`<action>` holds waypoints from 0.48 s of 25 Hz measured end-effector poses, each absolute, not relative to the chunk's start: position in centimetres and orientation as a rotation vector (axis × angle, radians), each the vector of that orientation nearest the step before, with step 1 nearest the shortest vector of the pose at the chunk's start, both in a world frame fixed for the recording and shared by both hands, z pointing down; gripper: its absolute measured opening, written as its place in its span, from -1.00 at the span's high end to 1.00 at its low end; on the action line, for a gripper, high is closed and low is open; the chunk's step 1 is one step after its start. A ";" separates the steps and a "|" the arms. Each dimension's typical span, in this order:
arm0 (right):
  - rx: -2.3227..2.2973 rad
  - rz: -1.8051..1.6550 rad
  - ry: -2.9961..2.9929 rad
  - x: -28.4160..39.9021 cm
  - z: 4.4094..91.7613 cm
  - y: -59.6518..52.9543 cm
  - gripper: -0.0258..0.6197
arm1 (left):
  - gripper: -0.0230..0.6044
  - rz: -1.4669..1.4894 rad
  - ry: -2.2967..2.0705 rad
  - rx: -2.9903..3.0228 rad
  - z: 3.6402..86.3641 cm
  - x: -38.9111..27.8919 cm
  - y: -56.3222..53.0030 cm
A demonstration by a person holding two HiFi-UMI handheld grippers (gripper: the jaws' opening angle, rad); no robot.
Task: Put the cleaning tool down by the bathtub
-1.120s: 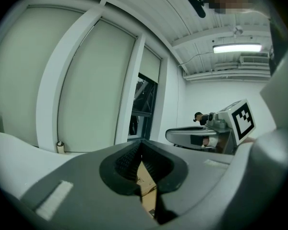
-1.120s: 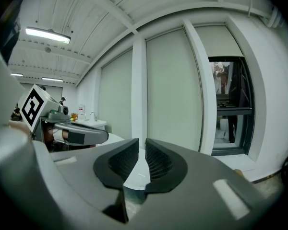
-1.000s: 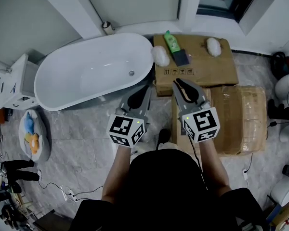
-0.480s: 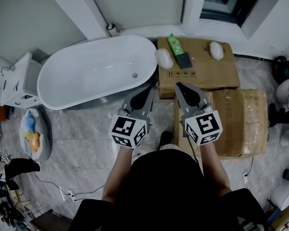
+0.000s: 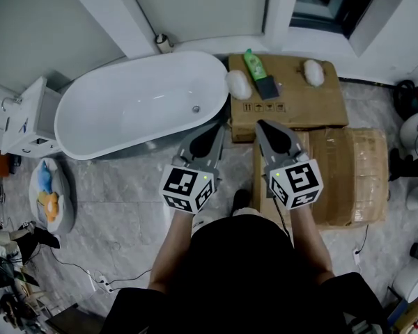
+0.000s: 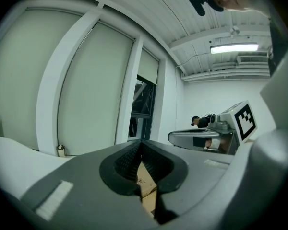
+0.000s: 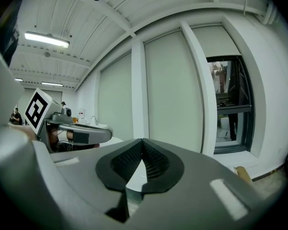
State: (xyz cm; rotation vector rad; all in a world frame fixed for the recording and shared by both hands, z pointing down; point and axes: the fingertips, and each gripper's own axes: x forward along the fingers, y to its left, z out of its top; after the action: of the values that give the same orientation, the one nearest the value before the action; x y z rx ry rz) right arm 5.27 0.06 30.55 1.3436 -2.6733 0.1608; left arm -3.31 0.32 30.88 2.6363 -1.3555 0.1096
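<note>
A white bathtub (image 5: 143, 103) stands on the grey floor at upper left. Right of it a flat cardboard box (image 5: 313, 106) carries a green bottle (image 5: 252, 64), a dark scrubbing tool (image 5: 267, 87) and two white puffs (image 5: 238, 85), (image 5: 313, 72). My left gripper (image 5: 219, 127) is held level just short of the tub's right end, shut and empty (image 6: 140, 142). My right gripper (image 5: 261, 125) hovers at the box's near edge, below the dark tool. Its jaws have just been closing and now meet with nothing between them (image 7: 142, 140).
A second, tape-wrapped cardboard box (image 5: 352, 176) lies under my right arm. A white cabinet (image 5: 24, 120) and a round tray of toys (image 5: 49, 195) sit at the left. Cables run over the floor at lower left. Tall window panels (image 6: 86, 90) rise behind the tub.
The right gripper's jaws, spread a second ago, have closed together on nothing. Both grippers have stayed almost in place; the head view shifted slightly.
</note>
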 end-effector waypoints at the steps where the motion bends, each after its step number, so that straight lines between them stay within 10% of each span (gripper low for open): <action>1: 1.348 0.162 -2.672 5.3 30.5 0.0 0.90 | 0.93 0.110 -1.355 2.638 30.8 -3.4 0.2; 12: 1.354 0.158 -2.664 5.3 30.5 -0.6 0.90 | 0.93 0.104 -1.359 2.635 30.9 -3.6 -0.4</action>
State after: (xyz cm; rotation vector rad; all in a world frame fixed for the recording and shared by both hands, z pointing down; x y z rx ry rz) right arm 5.33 -0.55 30.52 1.3542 -2.6644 0.1584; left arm -3.61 -0.38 30.87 2.6349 -1.3591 0.1042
